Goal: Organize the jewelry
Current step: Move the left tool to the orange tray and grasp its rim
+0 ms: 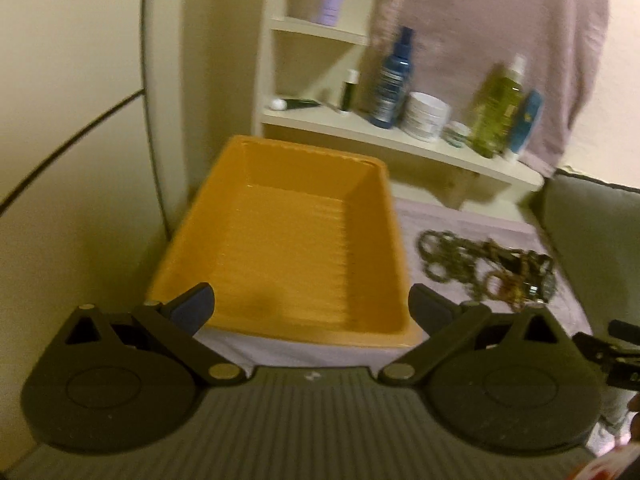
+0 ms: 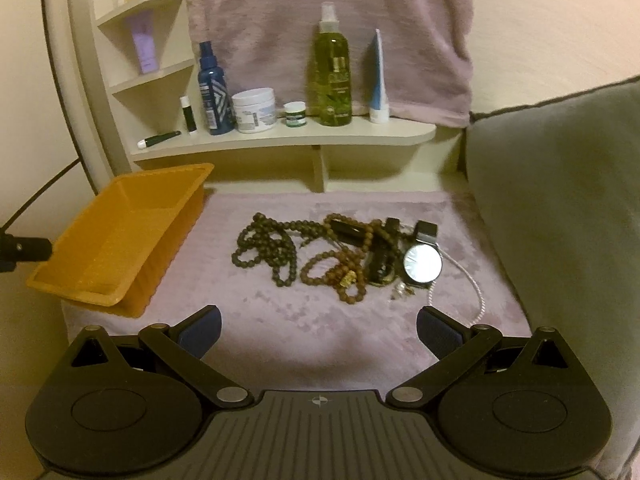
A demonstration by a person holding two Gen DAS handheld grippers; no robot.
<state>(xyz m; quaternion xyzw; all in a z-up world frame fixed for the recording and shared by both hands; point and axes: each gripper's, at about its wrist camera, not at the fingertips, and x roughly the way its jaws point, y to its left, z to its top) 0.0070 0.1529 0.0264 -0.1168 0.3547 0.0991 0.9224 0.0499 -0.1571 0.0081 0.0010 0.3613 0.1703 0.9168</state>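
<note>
An empty orange tray (image 1: 372, 176) stands on a lilac cloth; it also shows at the left of the right wrist view (image 2: 180, 192). A heap of jewelry lies to its right: dark bead necklaces (image 2: 266, 248), brown bead bracelets (image 2: 340, 276), a wristwatch (image 2: 422, 264) and a white pearl string (image 2: 474, 292). The same heap shows in the left wrist view (image 1: 488, 268). My left gripper (image 1: 312, 308) is open and empty, hovering at the tray's near end. My right gripper (image 2: 319, 334) is open and empty, above the cloth short of the heap.
A cream shelf (image 2: 288, 136) behind the cloth carries bottles, jars and tubes, among them a green spray bottle (image 2: 330, 68) and a blue bottle (image 2: 214, 88). A pink towel (image 2: 328, 8) hangs behind. A grey cushion (image 2: 560, 184) borders the right side.
</note>
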